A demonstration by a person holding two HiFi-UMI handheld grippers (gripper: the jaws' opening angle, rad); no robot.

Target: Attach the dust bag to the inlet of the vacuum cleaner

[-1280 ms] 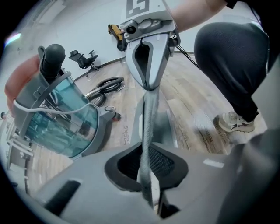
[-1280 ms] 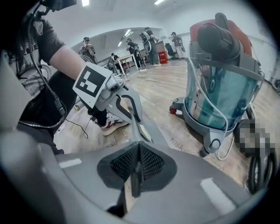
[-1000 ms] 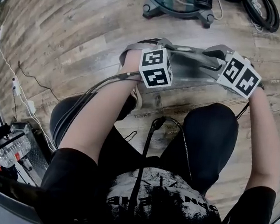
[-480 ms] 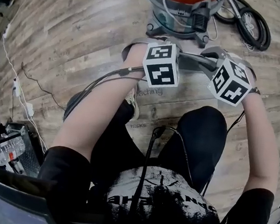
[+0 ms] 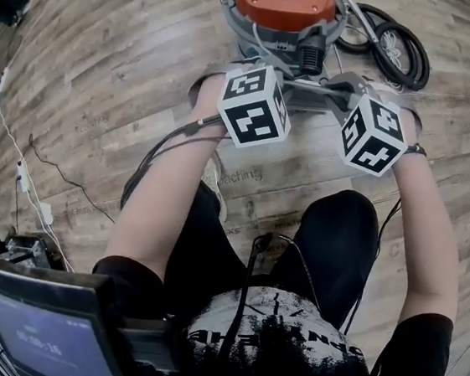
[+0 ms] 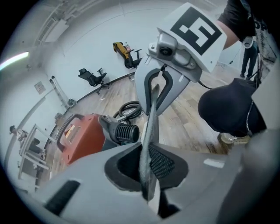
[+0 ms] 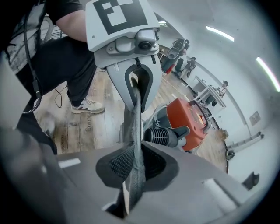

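A grey felt dust bag hangs stretched edge-on between my two grippers, above the wooden floor and just in front of the vacuum cleaner, which has an orange top. My left gripper is shut on one edge of the bag. My right gripper pinches the opposite edge; its jaws have just been closing with the bag between them. The vacuum's black ribbed inlet points towards the bag and also shows in the right gripper view. The marker cubes hide the jaws in the head view.
A coiled black hose lies right of the vacuum. Cables trail over the floor at left, and a screen sits at the bottom left. The person's knees and a shoe are under the grippers. Office chairs stand far off.
Both grippers have risen from near the floor and moved towards the vacuum with the bag between them. The vacuum shows more fully in the head view.
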